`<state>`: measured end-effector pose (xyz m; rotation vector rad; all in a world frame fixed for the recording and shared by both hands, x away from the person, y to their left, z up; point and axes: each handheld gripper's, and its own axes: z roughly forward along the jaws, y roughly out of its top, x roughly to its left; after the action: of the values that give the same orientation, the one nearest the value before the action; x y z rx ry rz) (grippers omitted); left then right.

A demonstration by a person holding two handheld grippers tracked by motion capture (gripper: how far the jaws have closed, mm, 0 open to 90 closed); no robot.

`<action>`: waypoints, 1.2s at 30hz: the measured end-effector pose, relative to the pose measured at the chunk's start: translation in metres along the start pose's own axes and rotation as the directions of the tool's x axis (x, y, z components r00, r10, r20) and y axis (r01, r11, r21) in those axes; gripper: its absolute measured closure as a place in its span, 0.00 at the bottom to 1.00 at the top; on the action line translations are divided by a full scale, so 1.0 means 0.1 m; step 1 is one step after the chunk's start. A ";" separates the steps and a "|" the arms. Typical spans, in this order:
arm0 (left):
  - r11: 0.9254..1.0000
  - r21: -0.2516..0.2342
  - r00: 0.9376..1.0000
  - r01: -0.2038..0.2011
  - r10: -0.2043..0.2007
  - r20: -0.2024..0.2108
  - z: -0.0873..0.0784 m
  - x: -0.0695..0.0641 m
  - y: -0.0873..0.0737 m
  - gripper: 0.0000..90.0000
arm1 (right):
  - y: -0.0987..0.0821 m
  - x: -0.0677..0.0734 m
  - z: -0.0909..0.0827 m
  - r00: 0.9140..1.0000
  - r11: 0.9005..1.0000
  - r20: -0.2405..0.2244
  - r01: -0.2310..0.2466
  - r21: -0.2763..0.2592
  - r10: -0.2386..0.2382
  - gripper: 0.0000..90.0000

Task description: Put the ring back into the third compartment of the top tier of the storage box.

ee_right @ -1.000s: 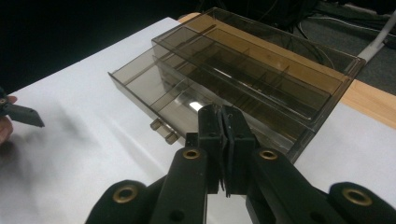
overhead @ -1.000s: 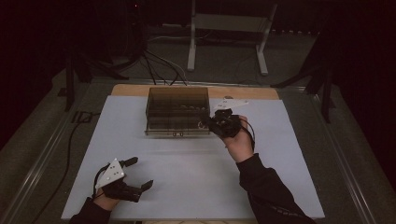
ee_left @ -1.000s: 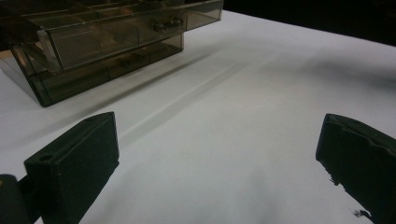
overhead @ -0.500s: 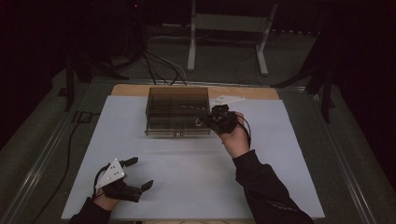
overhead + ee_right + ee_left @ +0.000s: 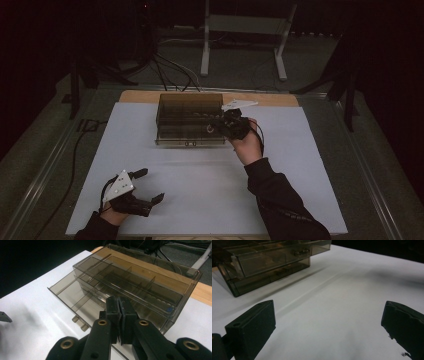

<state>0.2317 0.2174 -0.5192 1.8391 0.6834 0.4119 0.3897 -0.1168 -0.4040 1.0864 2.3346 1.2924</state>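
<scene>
A smoky see-through drawer box (image 5: 185,107) stands at the far middle of the white sheet (image 5: 200,195). Its upper drawer (image 5: 75,290) sticks out a little toward me, and its divided compartments look bare. My right gripper (image 5: 214,127) is shut over the box's front right corner; in the right gripper view its jaws (image 5: 120,305) meet with nothing visible between them. A small handle (image 5: 80,323) of the lower drawer shows just left of them. My left gripper (image 5: 151,185) rests open at the near left of the sheet, holding nothing. In the left gripper view the box (image 5: 262,262) lies well beyond that gripper (image 5: 327,325).
The sheet covers a wooden table whose far edge (image 5: 140,96) shows behind the box. A white metal stand (image 5: 240,22) and dark cables (image 5: 170,75) lie on the floor beyond. A metal rail (image 5: 45,170) runs along the left side.
My right hand has edged slightly left and farther in over the box's front corner. The left gripper and the box have not moved.
</scene>
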 end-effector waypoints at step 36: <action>1.000 -0.011 1.000 0.000 0.000 0.005 0.00 0.00 0.01 0.01 | -0.15 -0.09 0.45 0.998 0.996 0.048 -0.035 0.087 0.031 0.97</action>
<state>0.2318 0.2174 -0.5186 1.8291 0.6766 0.4106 0.4126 -0.1007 -0.4430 1.1738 2.3683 1.1730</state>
